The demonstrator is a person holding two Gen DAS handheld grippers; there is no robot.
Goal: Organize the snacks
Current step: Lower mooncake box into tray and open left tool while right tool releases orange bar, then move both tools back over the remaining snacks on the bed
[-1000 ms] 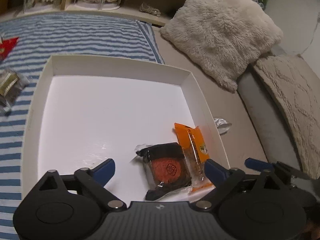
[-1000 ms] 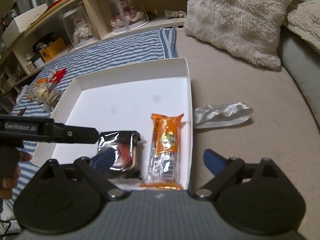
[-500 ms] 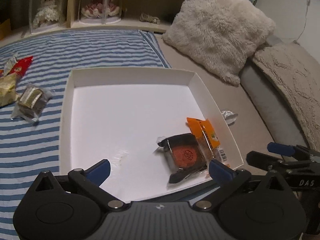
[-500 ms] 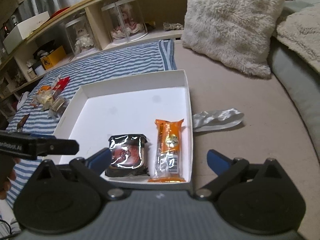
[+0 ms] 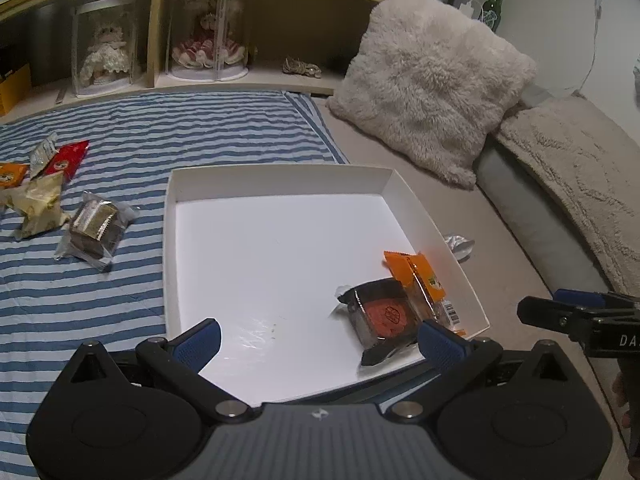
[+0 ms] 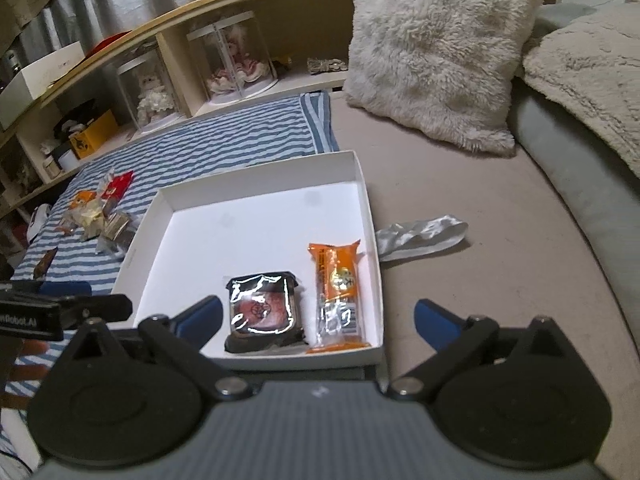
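Observation:
A white shallow box (image 5: 280, 174) (image 6: 260, 184) lies on the bed. In its near right corner lie a black-wrapped cake with a red disc (image 5: 380, 316) (image 6: 262, 310) and an orange snack bar (image 5: 426, 284) (image 6: 338, 284), side by side. My left gripper (image 5: 320, 340) is open and empty, above the box's near edge. My right gripper (image 6: 316, 320) is open and empty, just behind the box's near edge. Several loose snacks lie left of the box on the striped blanket: a brown clear-wrapped cake (image 5: 94, 230), a cream packet (image 5: 38, 204), a red packet (image 5: 66, 158).
A silver wrapper (image 6: 420, 234) (image 5: 460, 242) lies right of the box on the beige sheet. A fluffy pillow (image 5: 432, 92) and a grey cushion edge (image 5: 532, 216) stand at the back right. A shelf with doll cases (image 5: 200, 48) runs along the back.
Both grippers have pulled back and up from the box, so more of the bed and the loose snacks shows. The two snacks in the box have not moved.

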